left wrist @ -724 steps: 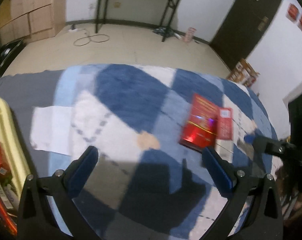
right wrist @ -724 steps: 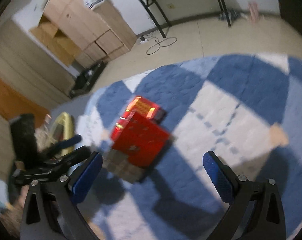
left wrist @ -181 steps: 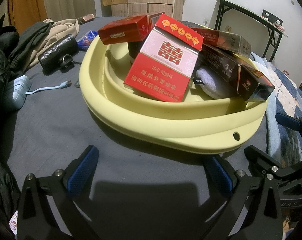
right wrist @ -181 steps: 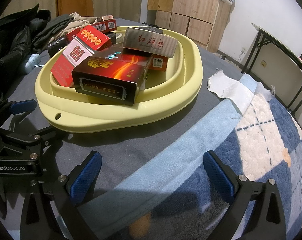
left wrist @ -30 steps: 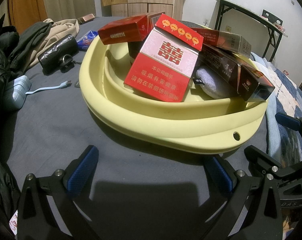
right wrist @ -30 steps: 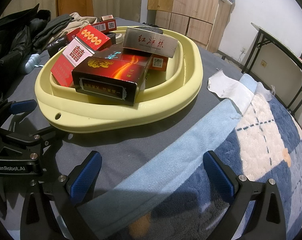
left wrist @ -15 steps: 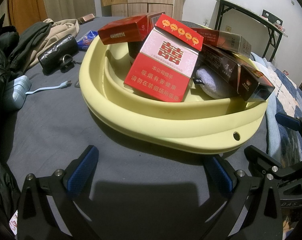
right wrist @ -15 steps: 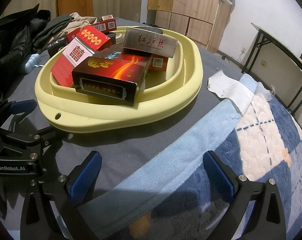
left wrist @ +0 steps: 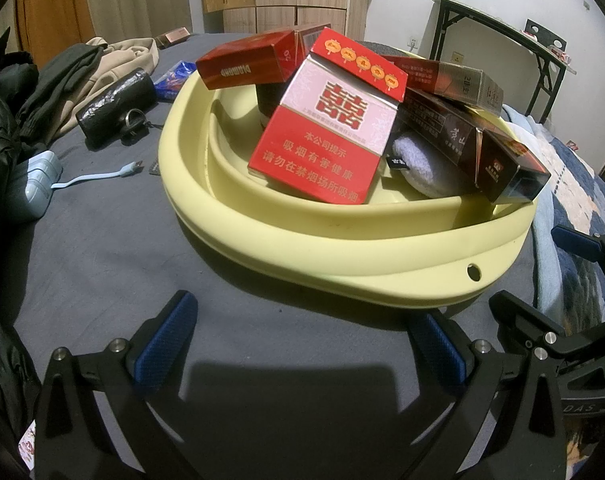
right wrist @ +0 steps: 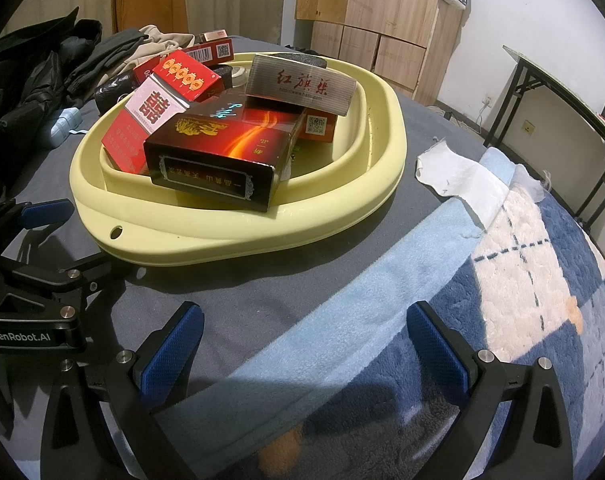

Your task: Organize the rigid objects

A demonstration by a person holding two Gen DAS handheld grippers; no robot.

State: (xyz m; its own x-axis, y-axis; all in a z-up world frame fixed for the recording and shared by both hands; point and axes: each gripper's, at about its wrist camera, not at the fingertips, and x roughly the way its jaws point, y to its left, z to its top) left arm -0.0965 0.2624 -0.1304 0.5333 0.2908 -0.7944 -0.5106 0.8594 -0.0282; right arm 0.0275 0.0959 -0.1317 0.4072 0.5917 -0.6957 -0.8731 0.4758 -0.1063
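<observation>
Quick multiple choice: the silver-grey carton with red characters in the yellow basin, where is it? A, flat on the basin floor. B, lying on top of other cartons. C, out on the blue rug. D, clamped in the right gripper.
B: the silver-grey carton rests atop the dark red carton inside the yellow basin.

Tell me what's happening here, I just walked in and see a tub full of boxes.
A person holds two grippers, both open and empty, low over the bed in front of a yellow basin. The left gripper and right gripper touch nothing. The basin is piled with cigarette boxes, including a red-and-white one and a dark carton. The sorting looks done or paused.
</observation>
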